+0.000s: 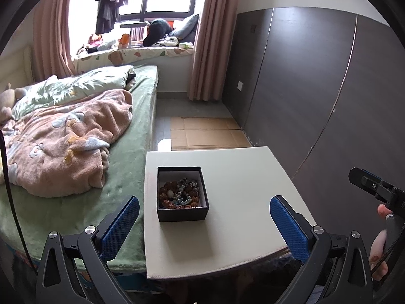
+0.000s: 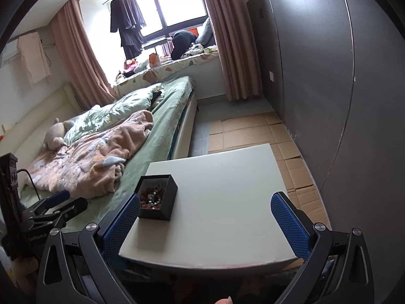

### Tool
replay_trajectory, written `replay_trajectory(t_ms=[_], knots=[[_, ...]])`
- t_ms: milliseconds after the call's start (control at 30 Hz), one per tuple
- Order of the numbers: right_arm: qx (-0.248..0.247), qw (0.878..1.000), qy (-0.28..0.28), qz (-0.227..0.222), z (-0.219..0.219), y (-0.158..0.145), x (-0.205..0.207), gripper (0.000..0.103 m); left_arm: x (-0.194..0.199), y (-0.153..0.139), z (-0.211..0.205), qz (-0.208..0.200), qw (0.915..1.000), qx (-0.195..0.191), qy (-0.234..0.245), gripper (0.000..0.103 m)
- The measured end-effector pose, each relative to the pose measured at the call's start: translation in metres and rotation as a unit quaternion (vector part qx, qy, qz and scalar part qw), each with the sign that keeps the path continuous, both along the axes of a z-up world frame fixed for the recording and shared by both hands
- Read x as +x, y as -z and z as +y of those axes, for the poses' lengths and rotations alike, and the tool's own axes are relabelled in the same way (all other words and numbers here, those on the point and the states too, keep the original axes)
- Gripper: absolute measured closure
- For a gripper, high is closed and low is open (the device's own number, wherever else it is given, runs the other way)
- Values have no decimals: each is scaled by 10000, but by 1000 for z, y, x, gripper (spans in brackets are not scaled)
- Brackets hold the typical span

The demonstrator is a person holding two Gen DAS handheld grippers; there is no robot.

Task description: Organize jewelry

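Both tongs are hovering wide open before the jewelry box, gripping nothing.

The square black cardboard box (image 1: 182, 194), open on top, is sitting on the left part of the pale rectangular table (image 1: 240, 202), and it is holding a tangle of brown and grey-blue bead jewelry (image 1: 181, 193), so the pieces are probably staying together there for sorting. The left gripper (image 1: 203, 217) is facing the box straight and looking down into it; the right gripper (image 2: 205, 215) is seeing it from the side, where the beads are less clear. Only the right view is showing the plush toy (image 2: 57, 133) on the green bed (image 2: 162, 129) at far left.
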State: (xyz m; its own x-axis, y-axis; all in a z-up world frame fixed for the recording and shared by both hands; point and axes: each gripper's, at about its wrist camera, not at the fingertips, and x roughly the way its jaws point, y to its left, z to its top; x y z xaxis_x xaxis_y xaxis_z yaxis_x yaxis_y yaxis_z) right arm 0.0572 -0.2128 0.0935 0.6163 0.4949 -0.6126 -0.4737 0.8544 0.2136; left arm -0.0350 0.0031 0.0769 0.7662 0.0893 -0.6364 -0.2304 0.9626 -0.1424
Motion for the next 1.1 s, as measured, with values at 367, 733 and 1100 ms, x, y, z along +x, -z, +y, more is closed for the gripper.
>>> replay_trajectory(t_ms=[367,733,1100], knots=[[-34,10000,9,32,0,3,2,0,0,1,-2,-30,10000,-34,-30,0],[-34,10000,5,47,-1,5,4,0,-2,-1,-2,-130,9999,1,-88,0],[-144,9999,-49,80,7,10,2,0,-2,2,-5,-129,9998,129,-17,0]])
